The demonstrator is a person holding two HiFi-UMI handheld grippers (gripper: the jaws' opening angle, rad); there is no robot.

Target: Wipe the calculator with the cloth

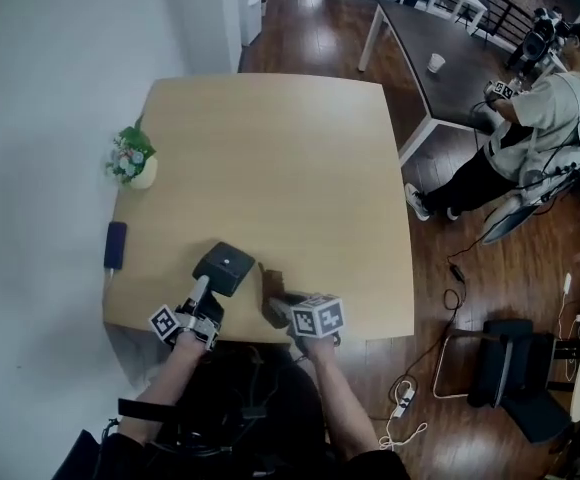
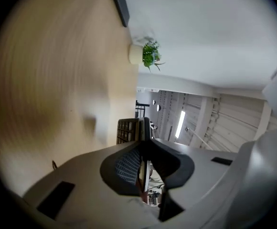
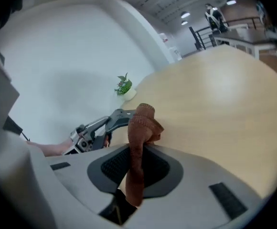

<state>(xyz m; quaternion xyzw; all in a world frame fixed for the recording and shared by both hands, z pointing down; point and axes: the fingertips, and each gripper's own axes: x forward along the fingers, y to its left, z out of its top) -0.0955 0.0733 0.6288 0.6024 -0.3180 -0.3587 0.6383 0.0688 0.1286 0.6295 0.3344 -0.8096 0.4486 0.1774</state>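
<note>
My left gripper is clamped nearly shut on the thin black calculator. It is pinched edge-on between the two dark ribbed pads, and its rows of keys show just past the jaw tips. From the head view the calculator's dark square body sticks out ahead of the gripper over the near part of the light wooden table. I cannot tell whether it touches the tabletop.

My right gripper is closed on the rust-brown cloth. A narrow fold runs down between the pads and a bunched end stands up above the jaws.

The two tools sit side by side at the table's near edge, the cloth just right of the calculator and apart from it. My left hand and right hand grip the handles just off the table edge, both forearms reaching in from the bottom of the picture. The right gripper's white marker cube faces upward.

A small green plant in a pale round pot stands near the table's left edge. A flat dark slab lies at that same edge, nearer me. Beyond the far right corner, another person stands at a dark table.
</note>
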